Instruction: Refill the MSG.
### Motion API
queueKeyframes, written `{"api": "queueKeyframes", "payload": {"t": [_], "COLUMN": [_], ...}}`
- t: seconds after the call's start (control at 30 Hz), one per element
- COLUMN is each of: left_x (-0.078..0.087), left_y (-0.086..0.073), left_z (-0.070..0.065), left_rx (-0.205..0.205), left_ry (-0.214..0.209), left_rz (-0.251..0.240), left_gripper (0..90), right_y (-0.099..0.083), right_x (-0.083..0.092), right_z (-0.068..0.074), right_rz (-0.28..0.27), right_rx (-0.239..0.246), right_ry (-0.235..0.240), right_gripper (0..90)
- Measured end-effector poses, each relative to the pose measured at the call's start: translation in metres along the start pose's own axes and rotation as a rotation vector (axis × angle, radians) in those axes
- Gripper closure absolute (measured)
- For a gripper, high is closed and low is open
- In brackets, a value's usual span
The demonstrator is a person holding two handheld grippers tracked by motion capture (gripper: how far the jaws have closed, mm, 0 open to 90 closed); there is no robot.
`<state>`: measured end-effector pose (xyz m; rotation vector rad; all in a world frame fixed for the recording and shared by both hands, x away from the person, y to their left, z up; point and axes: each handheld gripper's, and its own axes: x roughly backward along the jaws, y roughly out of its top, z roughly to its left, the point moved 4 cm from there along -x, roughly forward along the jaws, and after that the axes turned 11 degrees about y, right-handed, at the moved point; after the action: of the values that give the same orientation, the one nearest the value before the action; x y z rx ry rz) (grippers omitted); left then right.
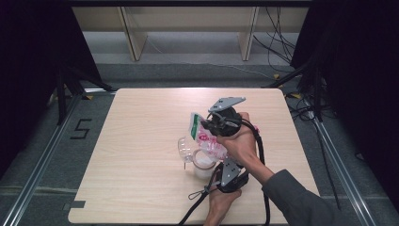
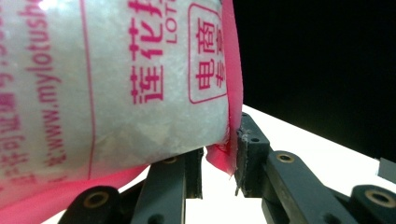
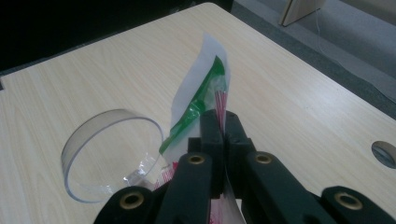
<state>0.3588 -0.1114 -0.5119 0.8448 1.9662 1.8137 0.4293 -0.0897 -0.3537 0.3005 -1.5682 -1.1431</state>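
A clear plastic bag with pink print and a green zip strip holds white granules and hangs tilted over the table's middle. My right gripper is shut on the bag's flat top edge, beside the green strip. My left gripper comes up from below at the bag's bottom. In the left gripper view the bag's pink bottom corner sits between the jaws, against one pad with a thin gap at the other. A clear round container lies on its side by the bag.
A white round tub stands under the bag, next to the clear container. The wooden table has bare room to the left and far side. A round hole marks the tabletop. Cables and shelf legs lie beyond the table.
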Motion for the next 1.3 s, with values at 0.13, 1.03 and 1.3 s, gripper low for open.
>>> {"api": "queueKeyframes", "payload": {"t": [0.13, 1.03, 1.3], "left_x": [0.002, 0.004, 0.007], "left_y": [-0.002, -0.010, -0.010], "left_z": [0.003, 0.008, 0.009], "left_rx": [-0.046, -0.069, -0.099], "left_ry": [0.015, 0.021, 0.018], "left_rz": [0.033, 0.074, 0.089], "left_gripper": [73.2, 71.0, 70.7], "right_y": [-0.002, -0.015, -0.019], "right_x": [0.005, 0.037, 0.048], "right_z": [-0.002, -0.006, -0.010], "right_rz": [-0.031, -0.128, -0.182], "right_rx": [-0.016, -0.078, -0.089], "right_ry": [-0.015, 0.023, 0.023], "right_gripper": [90.0, 90.0, 90.0]}}
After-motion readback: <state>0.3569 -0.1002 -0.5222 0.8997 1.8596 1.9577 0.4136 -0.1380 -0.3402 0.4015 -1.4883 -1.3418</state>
